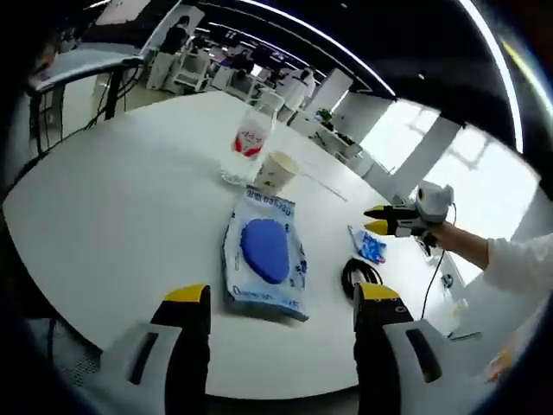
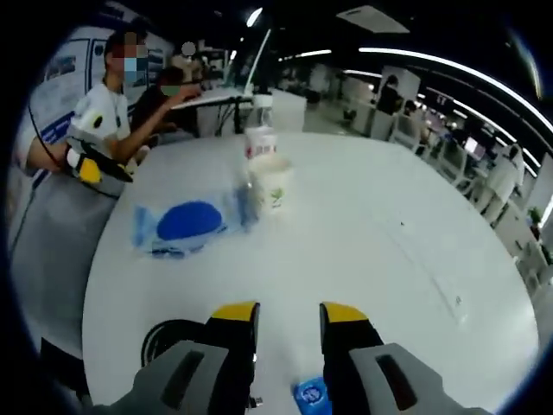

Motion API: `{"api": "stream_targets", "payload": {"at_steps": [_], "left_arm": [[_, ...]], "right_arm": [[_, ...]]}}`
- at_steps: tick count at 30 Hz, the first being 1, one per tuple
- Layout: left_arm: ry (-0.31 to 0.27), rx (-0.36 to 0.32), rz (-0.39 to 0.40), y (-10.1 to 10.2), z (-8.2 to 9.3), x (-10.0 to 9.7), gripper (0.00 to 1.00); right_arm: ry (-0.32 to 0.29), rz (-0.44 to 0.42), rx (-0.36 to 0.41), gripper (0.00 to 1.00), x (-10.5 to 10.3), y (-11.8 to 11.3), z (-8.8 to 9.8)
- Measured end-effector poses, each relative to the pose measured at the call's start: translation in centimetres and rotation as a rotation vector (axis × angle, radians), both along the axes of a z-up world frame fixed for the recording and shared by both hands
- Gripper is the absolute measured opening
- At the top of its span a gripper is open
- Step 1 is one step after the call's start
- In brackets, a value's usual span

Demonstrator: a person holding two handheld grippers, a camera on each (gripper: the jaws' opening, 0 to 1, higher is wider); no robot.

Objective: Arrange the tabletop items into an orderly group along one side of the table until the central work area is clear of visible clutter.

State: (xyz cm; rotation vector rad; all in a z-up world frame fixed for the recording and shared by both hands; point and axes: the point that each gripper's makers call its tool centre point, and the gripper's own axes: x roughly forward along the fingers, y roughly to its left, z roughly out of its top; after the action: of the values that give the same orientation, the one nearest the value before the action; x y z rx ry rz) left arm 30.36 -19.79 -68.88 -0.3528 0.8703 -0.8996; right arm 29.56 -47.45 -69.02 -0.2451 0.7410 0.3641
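Note:
A blue-and-white soft pack (image 1: 265, 255) lies flat on the white round table (image 1: 130, 207), just beyond my left gripper (image 1: 281, 298), which is open with nothing between its jaws. Behind the pack stand a paper cup (image 1: 276, 170) and a clear bottle with a red label (image 1: 251, 138). A black cable coil (image 1: 361, 275) and a small blue packet (image 1: 371, 246) lie to the right. My right gripper (image 1: 378, 220) hovers above the packet. In the right gripper view, the right gripper (image 2: 289, 316) is open over the table, with the packet (image 2: 311, 393) below it, the coil (image 2: 168, 337) at left, and the pack (image 2: 186, 223), cup (image 2: 270, 181) and bottle (image 2: 259, 130) beyond.
A thin straw-like stick (image 1: 324, 186) lies on the table past the cup. The left gripper (image 2: 91, 169) shows at the table's far left edge, held by a person in white. Seated people (image 2: 177, 91) and office desks lie behind. The table's right half (image 2: 406, 233) is bare.

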Motion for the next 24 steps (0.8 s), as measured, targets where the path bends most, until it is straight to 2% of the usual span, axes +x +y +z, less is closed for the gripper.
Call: {"api": "stream_targets", "payload": {"at_steps": [2, 4, 8, 12, 16, 20, 24], "left_arm": [[-0.001, 0.046, -0.002, 0.1, -1.0, -0.5, 0.66], [0.020, 0.059, 0.013, 0.1, -1.5, -0.5, 0.67], [0.160, 0.025, 0.077, -0.4, -2.6, -0.7, 0.71], [0.191, 0.005, 0.107, -1.0, -3.4, -0.4, 0.65], [0.211, -0.001, 0.120, -1.5, -3.9, -0.2, 0.59], [0.245, -0.034, 0.162, -2.0, -4.3, 0.4, 0.55], [0.248, -0.023, 0.182, -1.9, -4.9, 0.7, 0.45]], "right_arm": [[0.005, 0.023, 0.022, 0.26, 1.3, 1.5, -0.4], [0.012, 0.027, 0.050, 0.26, 2.4, 2.6, -0.7], [0.024, -0.008, 0.170, 0.26, 5.2, 4.9, -1.5], [0.053, -0.098, 0.280, 0.26, 7.7, 5.8, -2.9], [0.056, -0.117, 0.349, 0.26, 9.2, 6.8, -3.7], [0.068, -0.150, 0.406, 0.26, 10.1, 7.8, -4.5], [0.101, -0.190, 0.439, 0.24, 10.4, 8.0, -5.9]]}}
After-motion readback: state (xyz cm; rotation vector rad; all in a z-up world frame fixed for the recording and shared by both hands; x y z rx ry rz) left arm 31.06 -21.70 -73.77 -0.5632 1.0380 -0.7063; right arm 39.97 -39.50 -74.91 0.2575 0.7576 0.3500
